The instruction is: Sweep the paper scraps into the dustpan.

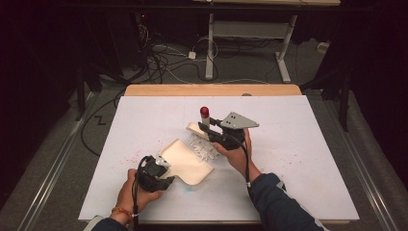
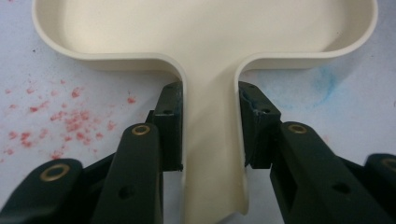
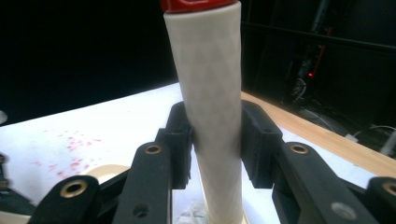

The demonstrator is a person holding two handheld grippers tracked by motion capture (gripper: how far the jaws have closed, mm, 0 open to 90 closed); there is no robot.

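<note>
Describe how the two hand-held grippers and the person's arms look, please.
Each black hand-held gripper, left and right, has two black jaws with square pads and brass-coloured rivets. A black cable trails from the left one. The right one carries a grey three-cornered plate with small holes. The right arm wears a dark blue sleeve; the left wrist wears a beaded bracelet.

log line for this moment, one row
left gripper: shut on dustpan handle | right gripper: shut on brush handle, upright | bristles by pan edge | table

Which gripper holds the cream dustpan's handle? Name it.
The left gripper, low on the table: its jaws clamp the dustpan by its handle. The right gripper grips the brush's white handle instead.
</note>
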